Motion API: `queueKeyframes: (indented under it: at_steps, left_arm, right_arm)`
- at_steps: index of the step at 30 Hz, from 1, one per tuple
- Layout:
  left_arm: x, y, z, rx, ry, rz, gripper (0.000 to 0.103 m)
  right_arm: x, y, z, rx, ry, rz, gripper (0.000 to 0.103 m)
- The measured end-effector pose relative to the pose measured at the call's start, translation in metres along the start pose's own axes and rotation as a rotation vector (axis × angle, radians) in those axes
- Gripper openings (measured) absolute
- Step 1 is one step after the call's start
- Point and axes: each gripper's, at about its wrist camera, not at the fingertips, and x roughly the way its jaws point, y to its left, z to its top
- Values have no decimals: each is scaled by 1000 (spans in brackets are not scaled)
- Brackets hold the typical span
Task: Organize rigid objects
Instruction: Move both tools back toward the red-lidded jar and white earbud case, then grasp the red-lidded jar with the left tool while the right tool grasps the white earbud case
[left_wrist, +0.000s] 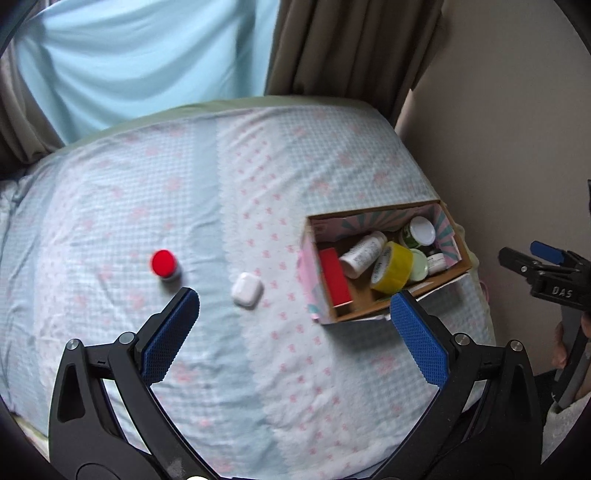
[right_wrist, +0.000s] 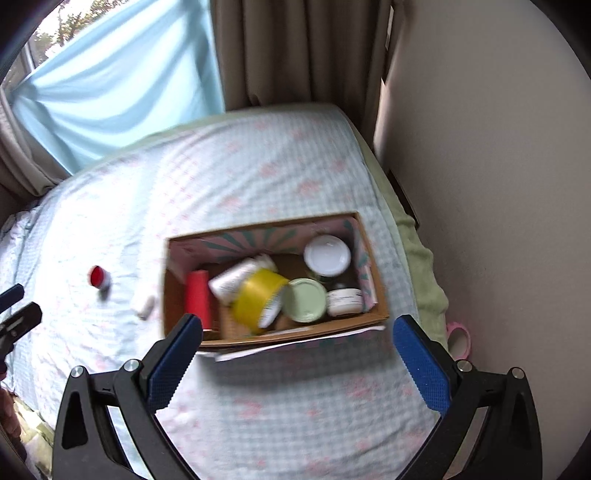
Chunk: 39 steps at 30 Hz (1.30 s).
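One legible mark: "DAS" on right gripper (left_wrist: 546, 273).

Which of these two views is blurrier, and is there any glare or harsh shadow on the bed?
The right wrist view is blurrier: the cardboard box, its yellow tape roll and the red-capped jar are smeared. The left wrist view is sharper, with the white earbud case fairly crisp. Both show soft, even daylight on the bedsheet, no glare, faint shadows, and fisheye bending at the edges.

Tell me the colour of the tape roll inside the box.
Yellow; the tape roll shows best in the left wrist view.
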Motion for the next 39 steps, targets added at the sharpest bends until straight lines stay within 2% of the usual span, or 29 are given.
queueKeyframes:
  at_steps: [7, 12, 16, 21, 26, 33, 37, 39]
  left_arm:
    - [-44, 77, -16, 8, -60, 43, 103]
    - [-59, 131, -21, 12, -79, 38, 103]
    - [-53, 167, -24, 36, -76, 32, 103]
    - [-9, 210, -28, 80, -13, 35, 103]
    - [43, 233, -29, 133, 2, 54, 103]
    - [121, 240, -27, 202, -1, 39, 103]
    - [175, 240, -29, 227, 10, 34, 102]
    - [199, 240, -30, 231, 7, 23, 102]
  right_arm:
    - [-40, 87, -8, 6, -57, 53, 103]
    - [-39, 146, -12, 32, -51, 70, 103]
    - [-26, 184, -15, 81, -32, 39, 103]
    - [-3, 216, -20, 145, -4, 16, 103]
    - [36, 246, -27, 161, 41, 5, 103]
    - [108, 267, -28, 216, 106, 14, 103]
    - [158, 273, -28, 241, 130, -14, 102]
    - [183, 275, -29, 255, 146, -23, 98]
